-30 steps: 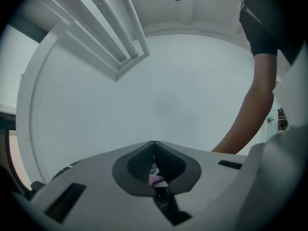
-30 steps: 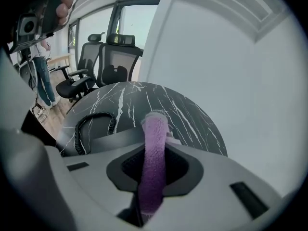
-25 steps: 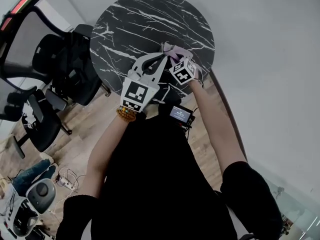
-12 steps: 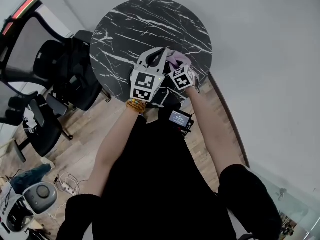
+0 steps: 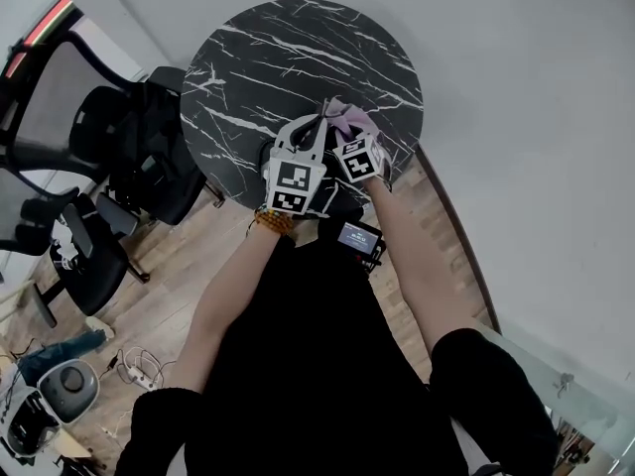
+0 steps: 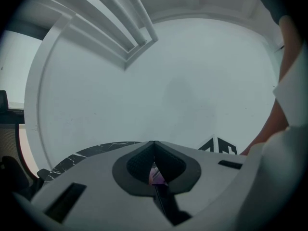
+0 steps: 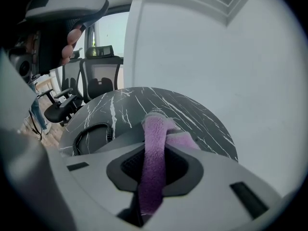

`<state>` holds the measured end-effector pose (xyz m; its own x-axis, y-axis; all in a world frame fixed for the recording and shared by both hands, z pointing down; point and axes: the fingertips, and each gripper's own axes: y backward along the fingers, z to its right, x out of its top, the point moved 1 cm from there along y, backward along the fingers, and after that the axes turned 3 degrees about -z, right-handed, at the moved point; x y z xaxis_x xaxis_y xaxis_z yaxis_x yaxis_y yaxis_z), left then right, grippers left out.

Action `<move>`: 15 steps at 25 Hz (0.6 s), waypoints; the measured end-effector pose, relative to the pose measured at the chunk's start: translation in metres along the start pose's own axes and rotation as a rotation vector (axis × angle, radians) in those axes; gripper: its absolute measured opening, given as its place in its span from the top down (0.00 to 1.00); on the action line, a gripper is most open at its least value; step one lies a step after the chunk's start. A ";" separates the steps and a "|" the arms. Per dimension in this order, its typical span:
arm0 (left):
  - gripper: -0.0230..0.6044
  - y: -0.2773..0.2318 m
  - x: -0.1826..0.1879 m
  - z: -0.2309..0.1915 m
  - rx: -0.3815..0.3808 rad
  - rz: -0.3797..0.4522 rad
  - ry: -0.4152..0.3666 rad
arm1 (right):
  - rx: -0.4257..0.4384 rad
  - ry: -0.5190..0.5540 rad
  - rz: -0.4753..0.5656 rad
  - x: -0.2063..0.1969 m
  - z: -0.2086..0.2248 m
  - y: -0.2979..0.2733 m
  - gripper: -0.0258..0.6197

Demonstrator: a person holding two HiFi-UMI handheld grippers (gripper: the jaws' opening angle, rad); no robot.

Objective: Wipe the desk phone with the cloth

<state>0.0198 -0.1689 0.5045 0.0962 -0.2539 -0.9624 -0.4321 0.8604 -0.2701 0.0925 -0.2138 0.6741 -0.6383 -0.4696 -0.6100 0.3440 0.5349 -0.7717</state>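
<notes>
On the round black marble table (image 5: 298, 53), near its front right edge, both grippers sit close together. My right gripper (image 5: 346, 129) (image 7: 155, 149) is shut on a purple cloth (image 5: 353, 117) (image 7: 156, 129), which runs up between its jaws and folds over in front. Left of the cloth lies a black coiled phone cord (image 7: 90, 132) beside a grey part of the desk phone (image 7: 118, 137). In the head view the grippers hide the phone almost entirely. My left gripper (image 5: 318, 122) (image 6: 154, 143) is shut with its tips meeting; only a sliver of purple shows behind them.
Black office chairs (image 5: 134, 157) (image 7: 98, 83) stand left of the table on the wooden floor (image 5: 159, 266). A plain white wall (image 5: 516, 117) runs close along the table's right and far side. A small screen device (image 5: 357, 233) hangs at the person's chest.
My left gripper has moved right and forward over the table's edge, ending close beside the right gripper. The right gripper has stayed with the cloth in nearly the same spot.
</notes>
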 end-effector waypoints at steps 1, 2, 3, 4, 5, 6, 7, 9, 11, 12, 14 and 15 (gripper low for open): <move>0.94 0.000 -0.005 0.001 -0.004 -0.010 0.002 | -0.001 -0.002 -0.004 -0.001 0.000 0.000 0.85; 0.94 0.000 -0.009 0.002 -0.009 -0.019 0.004 | 0.000 -0.004 -0.007 -0.002 0.000 -0.001 0.85; 0.94 0.001 -0.013 0.002 -0.014 -0.027 0.008 | 0.001 -0.006 -0.008 -0.002 0.000 -0.002 0.85; 0.94 0.001 -0.017 0.002 -0.018 -0.034 0.014 | 0.003 -0.007 -0.007 -0.003 0.000 -0.003 0.85; 0.94 0.001 -0.020 0.002 -0.020 -0.041 0.020 | 0.005 -0.008 -0.008 -0.003 0.000 -0.005 0.85; 0.94 0.001 -0.023 0.001 -0.022 -0.047 0.025 | 0.006 -0.010 -0.012 -0.004 -0.001 -0.006 0.85; 0.94 0.001 -0.025 0.000 -0.023 -0.053 0.029 | 0.007 -0.012 -0.017 -0.004 -0.001 -0.007 0.85; 0.94 -0.001 -0.028 -0.002 -0.025 -0.063 0.035 | 0.013 -0.012 -0.023 -0.005 -0.002 -0.010 0.85; 0.94 -0.001 -0.032 -0.003 -0.026 -0.071 0.041 | 0.022 -0.011 -0.039 -0.006 -0.005 -0.012 0.85; 0.94 -0.001 -0.033 -0.004 -0.026 -0.073 0.044 | 0.024 -0.011 -0.050 -0.007 -0.006 -0.012 0.85; 0.94 -0.001 -0.034 -0.004 -0.028 -0.075 0.049 | 0.023 -0.010 -0.058 -0.007 -0.006 -0.013 0.85; 0.94 -0.001 -0.035 -0.003 -0.031 -0.075 0.050 | 0.023 -0.011 -0.058 -0.006 -0.006 -0.013 0.85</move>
<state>0.0143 -0.1624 0.5384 0.0851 -0.3396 -0.9367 -0.4533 0.8240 -0.3399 0.0880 -0.2136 0.6893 -0.6502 -0.5068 -0.5661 0.3226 0.4904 -0.8096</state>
